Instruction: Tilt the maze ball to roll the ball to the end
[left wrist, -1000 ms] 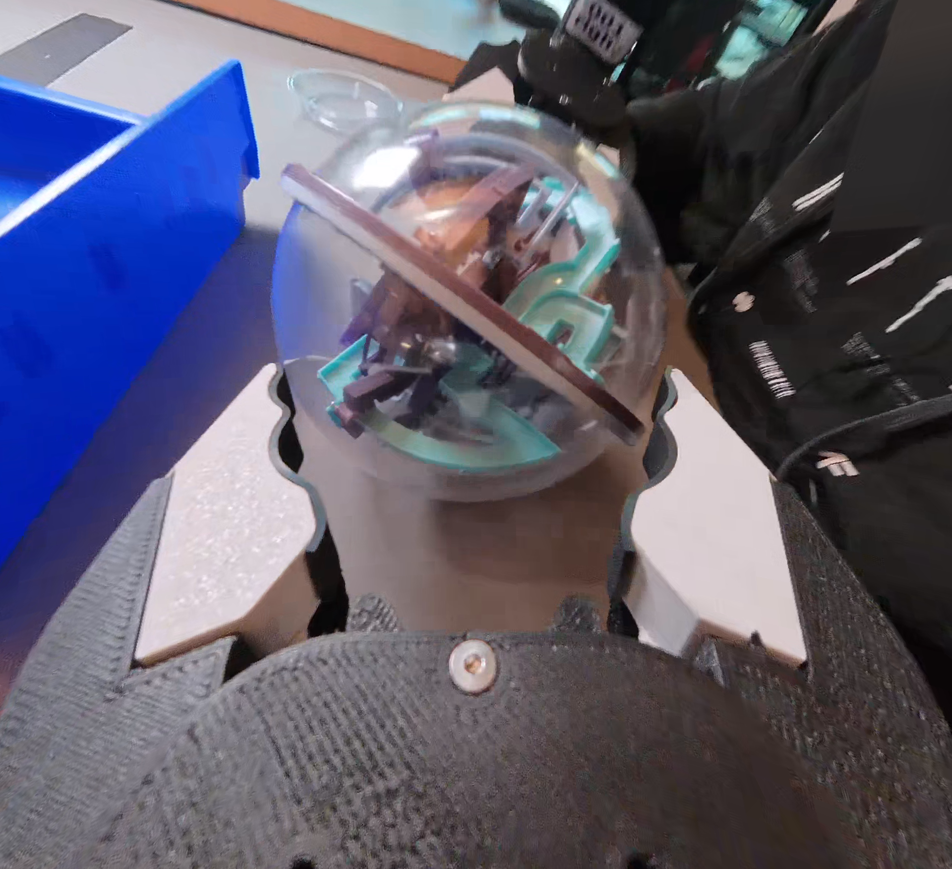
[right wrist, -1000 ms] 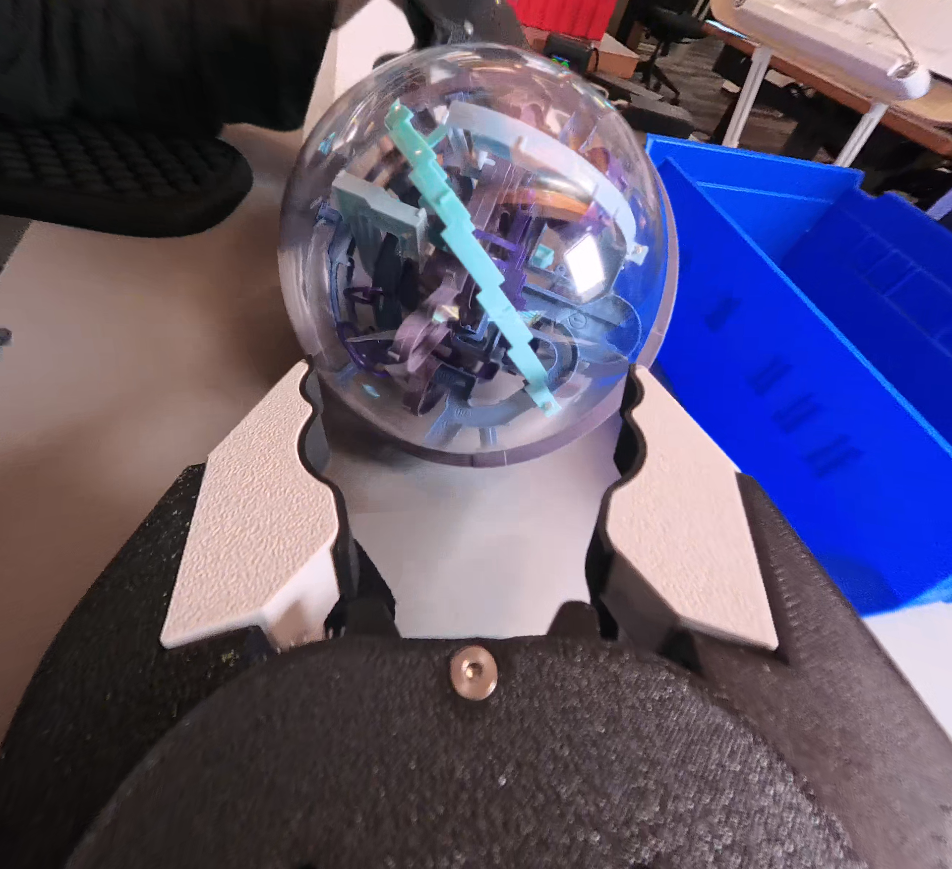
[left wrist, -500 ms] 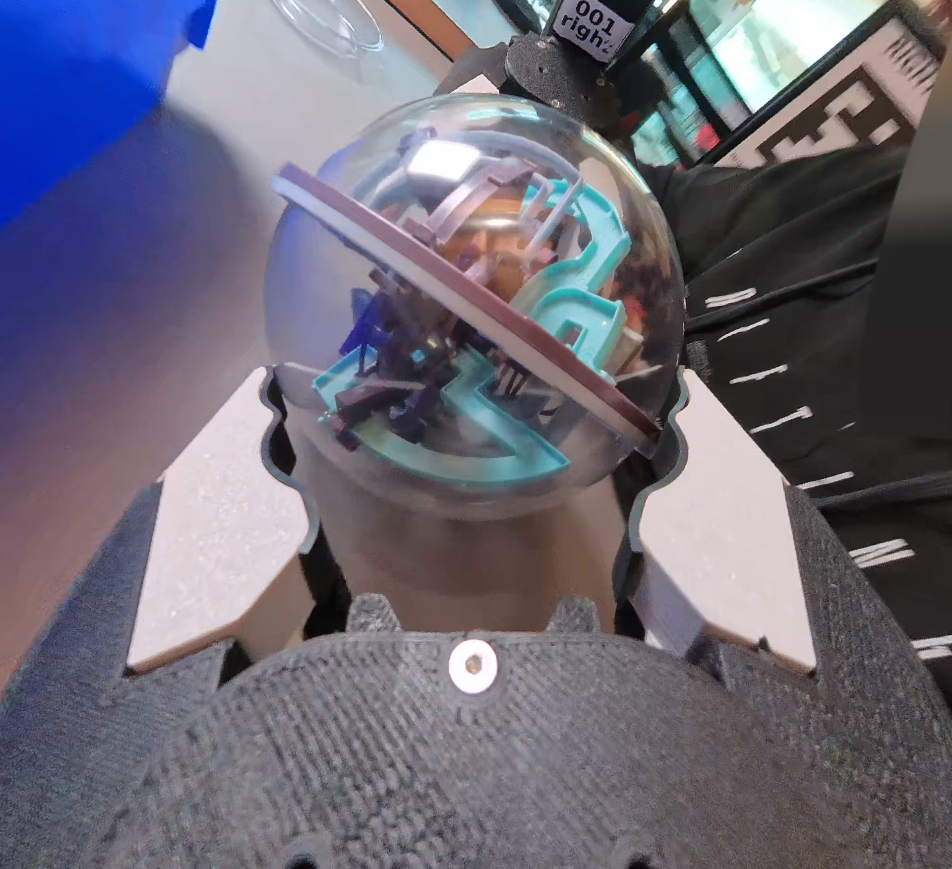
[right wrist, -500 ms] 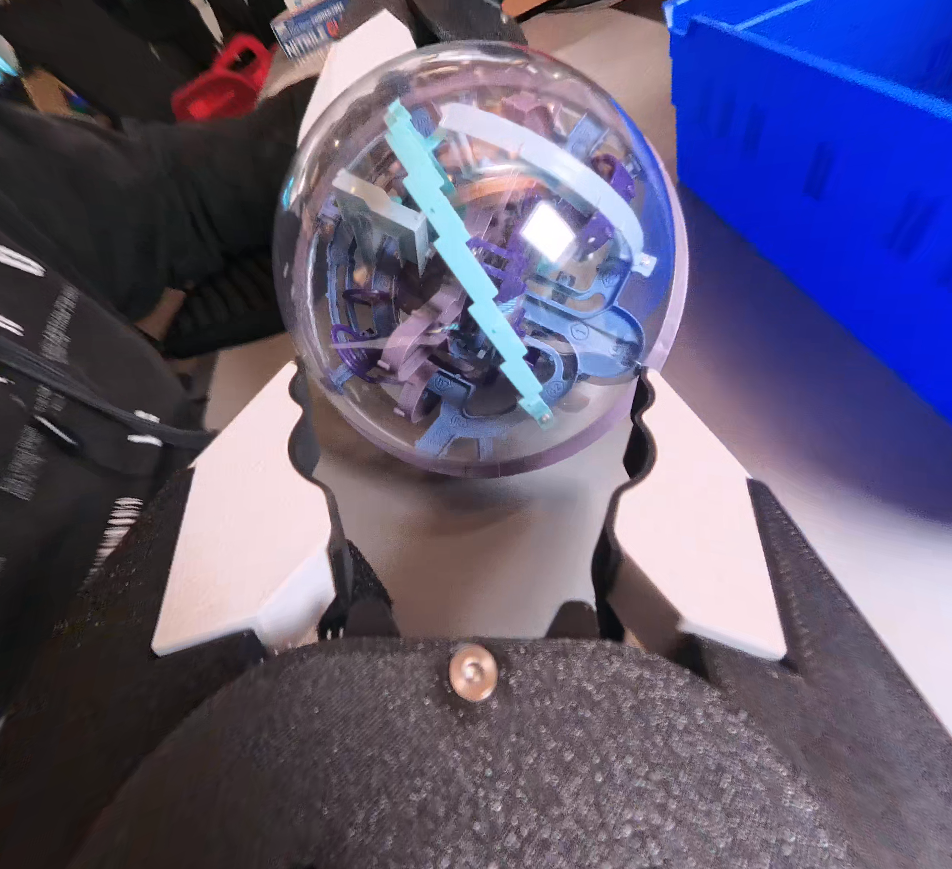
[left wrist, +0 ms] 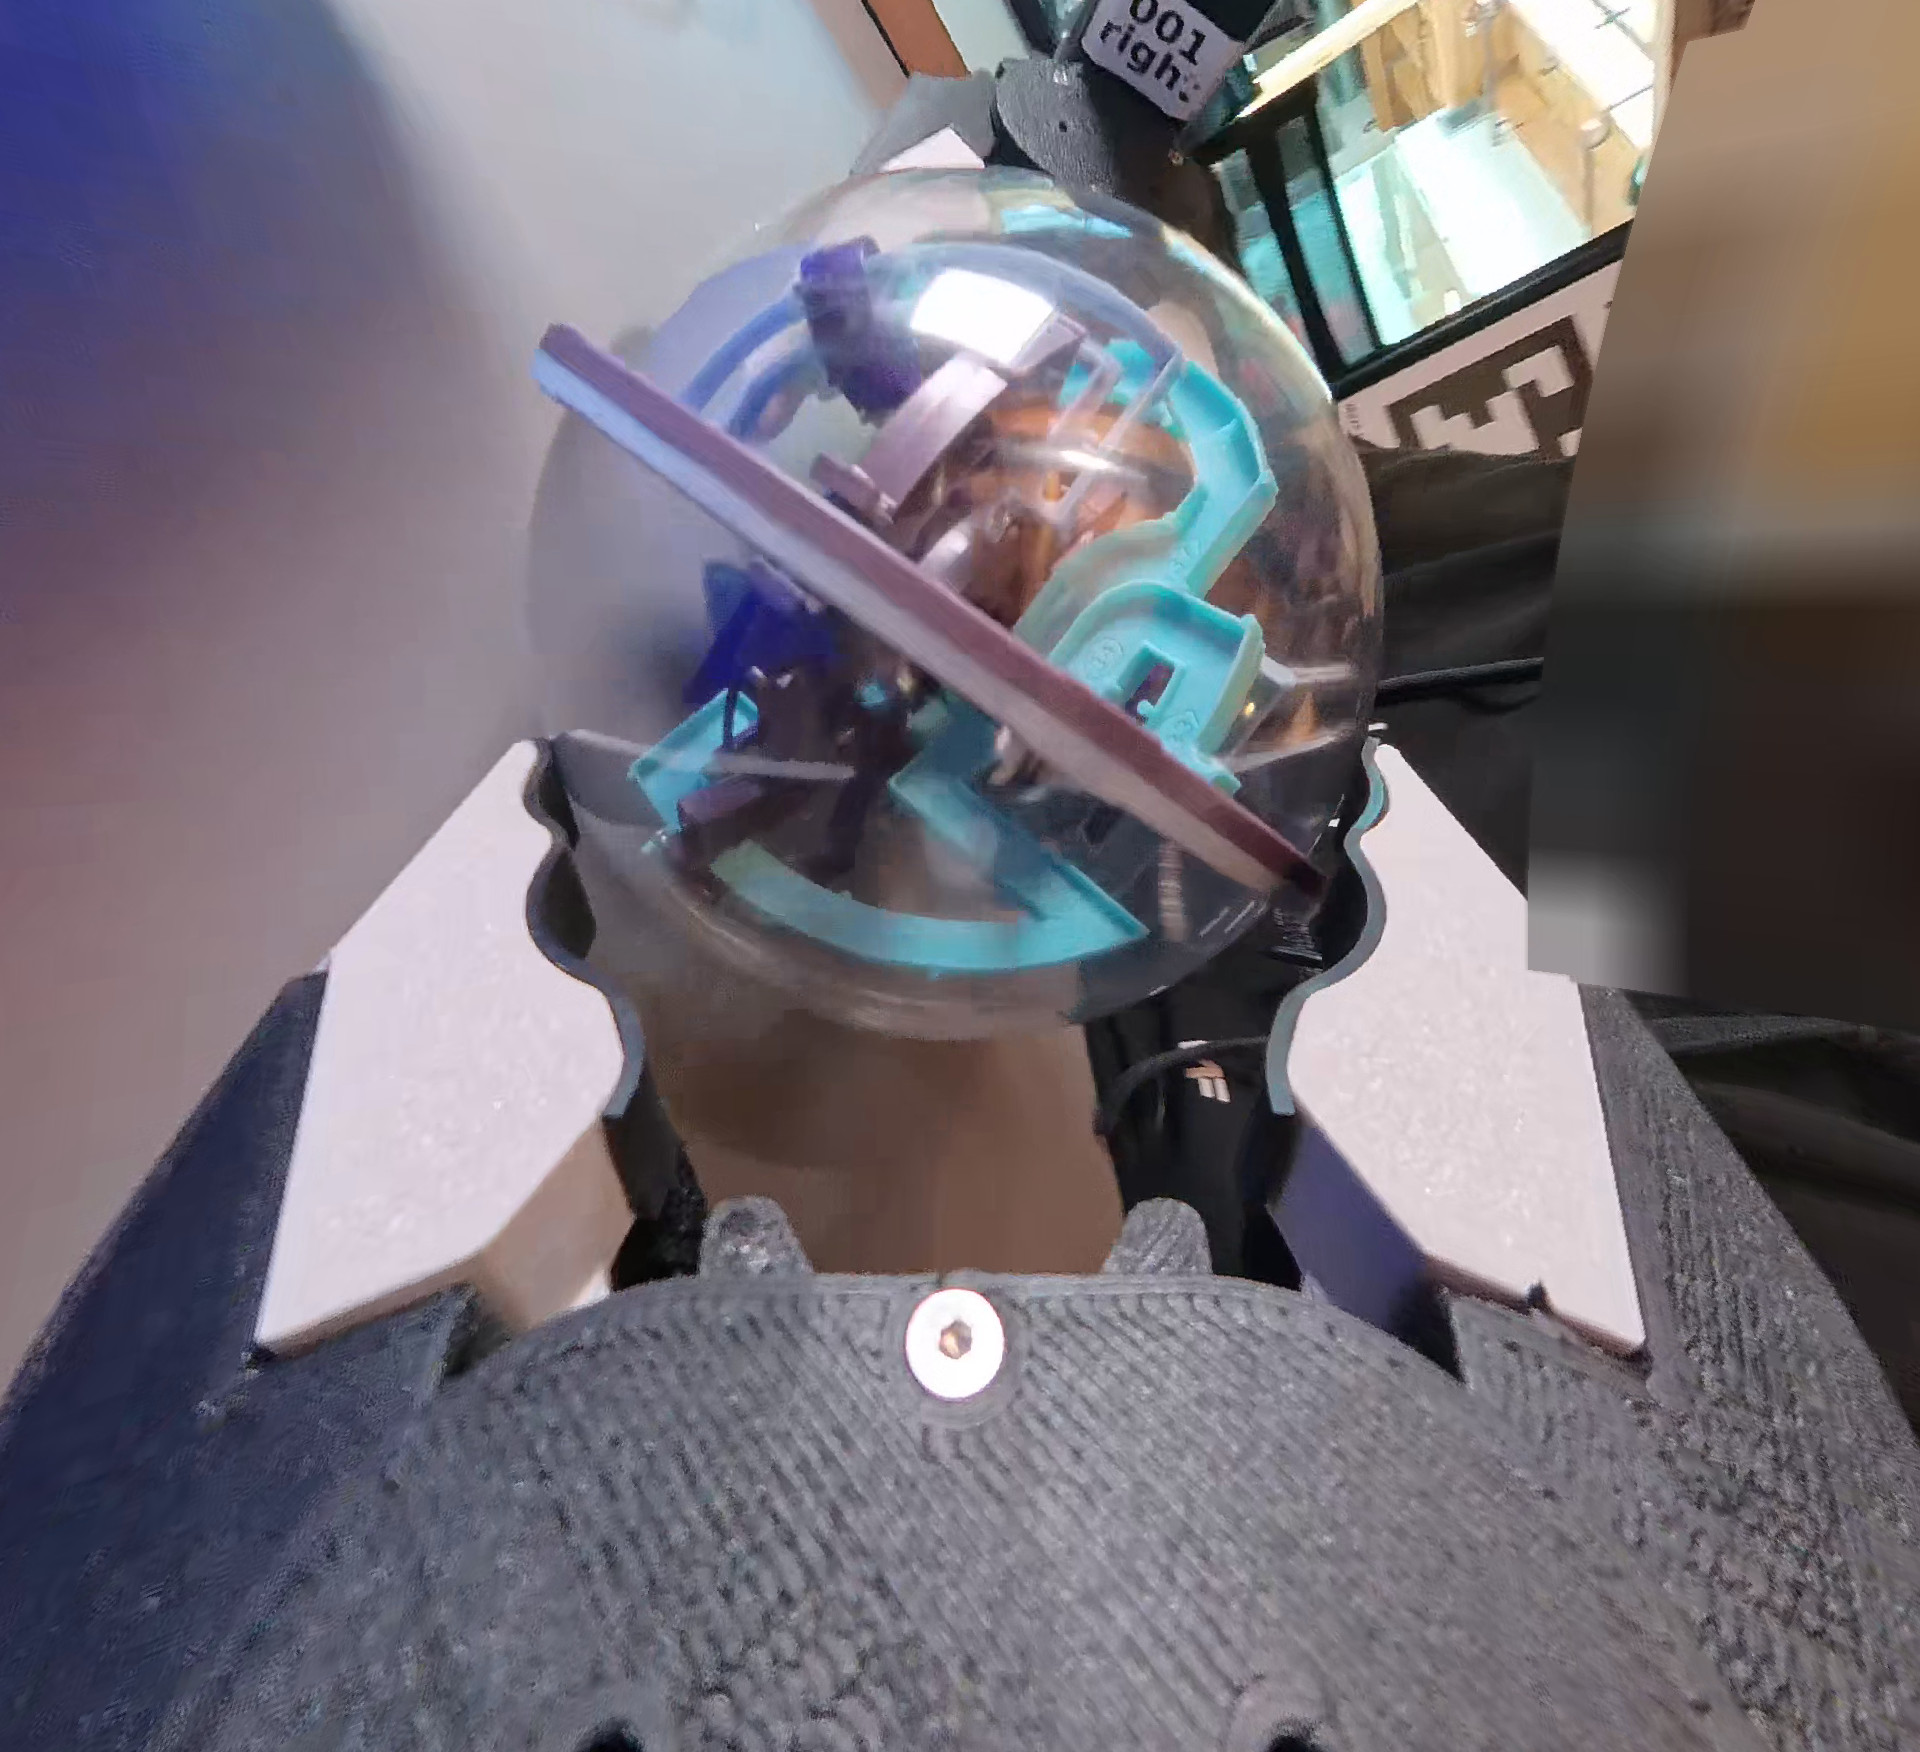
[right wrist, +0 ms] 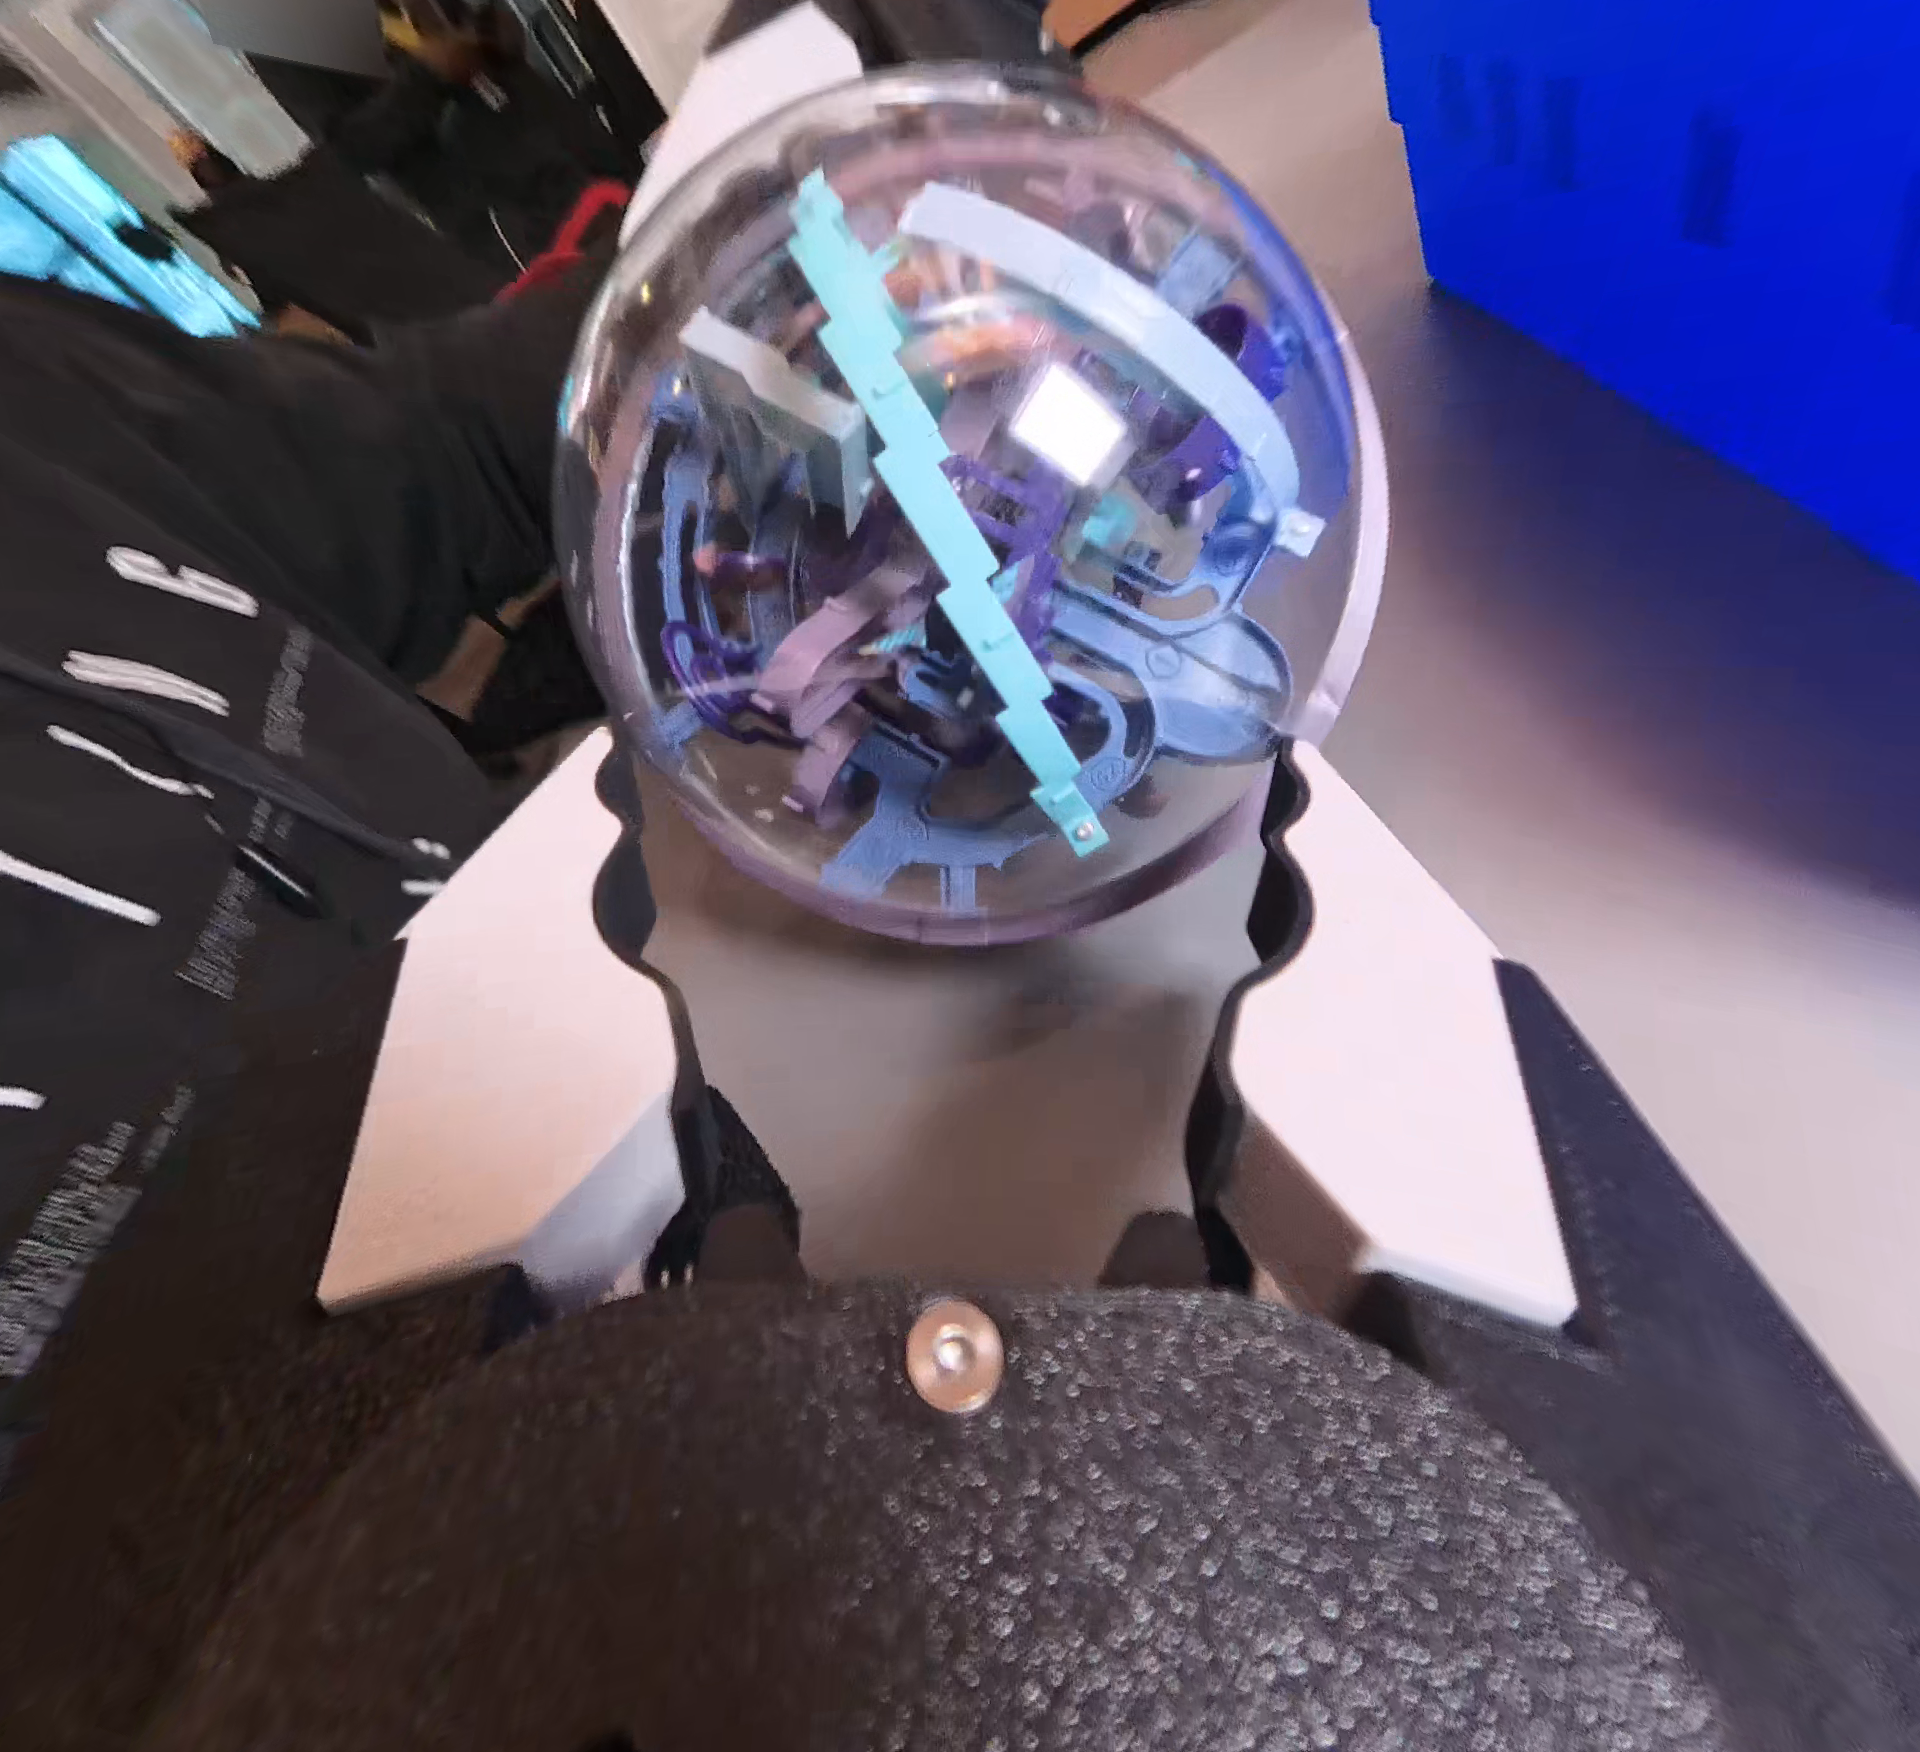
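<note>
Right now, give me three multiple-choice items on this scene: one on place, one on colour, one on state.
1. Where is the maze ball?
A. Inside the bin
B. Between the two grippers
C. Lying alone on the table

2. What colour is the bin?
A. Blue
B. Green
C. Yellow

3. How does the right gripper stand?
A. Away from the ball
B. Fingers on either side of the ball
C. Holding a cup

Answers: 1 B, the left gripper sits at one side of the ball, with the right gripper opposite. 2 A, its wall shows plain blue. 3 B, its fingers flank the clear shell.
</note>
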The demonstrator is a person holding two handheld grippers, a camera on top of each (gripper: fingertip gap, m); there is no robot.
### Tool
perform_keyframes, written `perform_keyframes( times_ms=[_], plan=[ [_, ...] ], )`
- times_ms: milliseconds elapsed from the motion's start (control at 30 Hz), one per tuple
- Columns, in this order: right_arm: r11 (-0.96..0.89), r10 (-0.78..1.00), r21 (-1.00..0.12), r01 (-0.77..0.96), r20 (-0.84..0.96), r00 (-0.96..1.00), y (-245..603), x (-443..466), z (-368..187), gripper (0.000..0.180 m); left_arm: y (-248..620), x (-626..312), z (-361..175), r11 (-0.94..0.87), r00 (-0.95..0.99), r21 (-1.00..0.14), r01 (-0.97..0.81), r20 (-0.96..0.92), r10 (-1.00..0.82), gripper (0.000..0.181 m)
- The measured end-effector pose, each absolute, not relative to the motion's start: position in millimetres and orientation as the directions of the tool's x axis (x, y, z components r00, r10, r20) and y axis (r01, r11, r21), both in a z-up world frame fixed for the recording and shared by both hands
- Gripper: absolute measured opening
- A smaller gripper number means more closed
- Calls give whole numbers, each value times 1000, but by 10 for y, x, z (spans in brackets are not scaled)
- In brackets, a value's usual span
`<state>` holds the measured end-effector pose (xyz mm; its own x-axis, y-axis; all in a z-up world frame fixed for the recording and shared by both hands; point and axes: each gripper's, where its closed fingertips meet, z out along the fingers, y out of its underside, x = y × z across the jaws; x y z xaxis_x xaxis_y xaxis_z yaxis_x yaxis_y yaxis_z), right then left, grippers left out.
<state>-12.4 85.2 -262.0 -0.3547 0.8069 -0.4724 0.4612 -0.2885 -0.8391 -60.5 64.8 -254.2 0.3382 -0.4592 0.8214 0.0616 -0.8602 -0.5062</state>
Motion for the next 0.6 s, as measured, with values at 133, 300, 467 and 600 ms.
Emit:
perform_keyframes(
  times_ms=[133, 300, 467, 600],
  plan=[
    [-137, 868, -882, 451, -326, -375, 794, -127, -2777, 112, 730, -639, -2449, -778, 458, -628, 28, 700, -549, 143],
    [52, 918, -916, 397, -113, -380, 786, -150, -2844, 112, 695, -610, -2398, -645, 542, -760, -81, 509, -668, 142],
    [201, 924, -917, 344, 61, -377, 790, -154, -2863, 112, 628, -567, -2384, -521, 580, -835, -177, 339, -741, 142],
    [292, 913, -906, 307, 169, -371, 797, -159, -2854, 114, 585, -545, -2372, -437, 592, -867, -238, 227, -773, 142]
  ],
)
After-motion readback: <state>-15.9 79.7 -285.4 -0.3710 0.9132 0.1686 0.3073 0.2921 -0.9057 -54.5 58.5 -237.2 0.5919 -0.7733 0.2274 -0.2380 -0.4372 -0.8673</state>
